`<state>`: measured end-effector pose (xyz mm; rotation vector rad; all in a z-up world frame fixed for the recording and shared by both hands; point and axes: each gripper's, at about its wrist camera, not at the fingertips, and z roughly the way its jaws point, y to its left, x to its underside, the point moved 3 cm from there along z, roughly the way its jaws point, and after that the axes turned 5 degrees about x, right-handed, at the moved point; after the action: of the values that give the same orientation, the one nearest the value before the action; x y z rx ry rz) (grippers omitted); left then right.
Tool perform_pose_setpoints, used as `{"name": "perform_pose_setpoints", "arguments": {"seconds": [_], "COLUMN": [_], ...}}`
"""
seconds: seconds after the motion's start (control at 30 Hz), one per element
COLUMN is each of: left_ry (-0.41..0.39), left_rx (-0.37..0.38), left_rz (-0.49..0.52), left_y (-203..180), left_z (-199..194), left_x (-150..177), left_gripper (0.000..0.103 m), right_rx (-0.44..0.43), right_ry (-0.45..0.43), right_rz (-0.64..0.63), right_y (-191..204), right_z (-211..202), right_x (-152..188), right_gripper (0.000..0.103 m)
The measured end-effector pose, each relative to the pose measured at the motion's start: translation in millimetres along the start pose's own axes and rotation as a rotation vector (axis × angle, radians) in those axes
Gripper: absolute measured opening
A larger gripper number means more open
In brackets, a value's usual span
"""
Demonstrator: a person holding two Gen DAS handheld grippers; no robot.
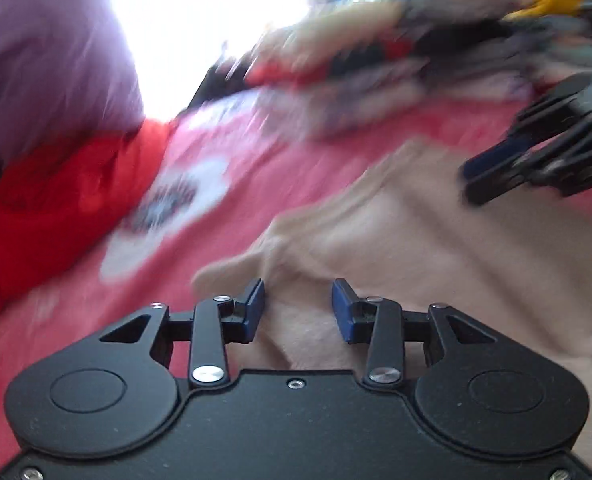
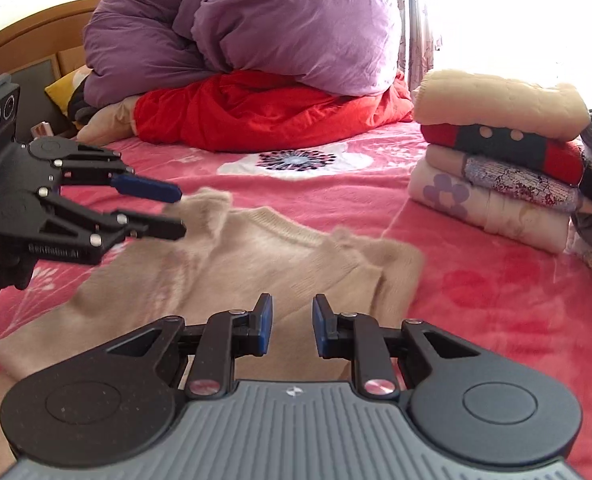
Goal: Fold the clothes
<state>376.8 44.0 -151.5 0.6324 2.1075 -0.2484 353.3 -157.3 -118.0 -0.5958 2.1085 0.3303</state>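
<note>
- Two grippers over a beige sweater [image 2: 252, 256] spread flat on the pink bedspread [image 2: 475, 280], at centre of the right wrist view
- Left gripper [image 2: 178, 212] at 9 o'clock in that view, jaws parted, nothing between them, tips above the sweater's collar edge
- Right gripper [image 2: 292, 330] at 6 o'clock, jaws parted with a gap, holding nothing, sweater just beyond
- Stack of folded clothes [image 2: 499, 160] at 3 o'clock, well apart from the sweater
- Purple duvet [image 2: 256, 24] on a red quilt [image 2: 264, 112] at 12 o'clock
- Left wrist view blurred
</note>
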Motion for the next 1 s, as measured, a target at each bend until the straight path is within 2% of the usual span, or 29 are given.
{"name": "perform_pose_setpoints", "arguments": {"seconds": [0.03,0.13,0.2,0.27,0.37,0.43,0.5,0.53,0.6,0.67,0.87,1.0], "left_ry": [-0.007,-0.002,-0.011,-0.042,-0.099,-0.105,-0.082,-0.071,-0.049,-0.055,-0.042,-0.017], "left_rx": [0.017,0.01,0.031,0.061,0.089,0.121,0.178,0.207,0.271,0.34,0.504,0.548], "left_rz": [-0.054,-0.028,-0.049,-0.116,-0.251,-0.357,-0.448,-0.483,-0.546,-0.627,-0.728,-0.668], "left_y": [5.1,3.1,5.6,16.3,40.0,57.4,72.3,78.0,89.4,101.7,120.6,112.9], "left_z": [-0.1,-4.7,-9.8,-20.1,-30.8,-26.4,-17.7,-12.5,-0.9,6.0,18.9,28.9], "left_x": [1.4,-0.7,-3.1,-10.0,-11.9,-7.8,-0.2,4.3,12.1,16.1,14.4,4.5], "left_gripper": [0.043,0.044,0.045,0.045,0.051,0.056,0.06,0.063,0.067,0.069,0.069,0.068], "right_rx": [-0.003,-0.031,-0.046,-0.051,-0.072,-0.055,-0.027,-0.051,-0.12,-0.186,-0.364,-0.454], "right_ry": [0.009,0.048,0.051,0.051,-0.02,-0.043,-0.043,-0.034,-0.012,0.006,0.04,0.05], "right_rz": [0.005,0.016,0.016,0.005,0.074,0.123,0.168,0.211,0.31,0.393,0.57,0.613], "right_y": [-3.2,-9.9,-11.5,-11.9,-23.5,-36.6,-50.4,-57.3,-71.2,-83.5,-113.2,-120.4], "right_z": [7.6,30.2,32.8,27.8,12.4,12.0,17.2,22.1,33.0,42.6,64.9,79.8], "right_x": [1.8,11.6,10.1,4.3,-3.8,-4.9,-2.6,0.3,7.0,12.1,20.3,18.5], "right_gripper": [0.023,0.024,0.023,0.023,0.025,0.035,0.054,0.057,0.071,0.076,0.076,0.075]}}
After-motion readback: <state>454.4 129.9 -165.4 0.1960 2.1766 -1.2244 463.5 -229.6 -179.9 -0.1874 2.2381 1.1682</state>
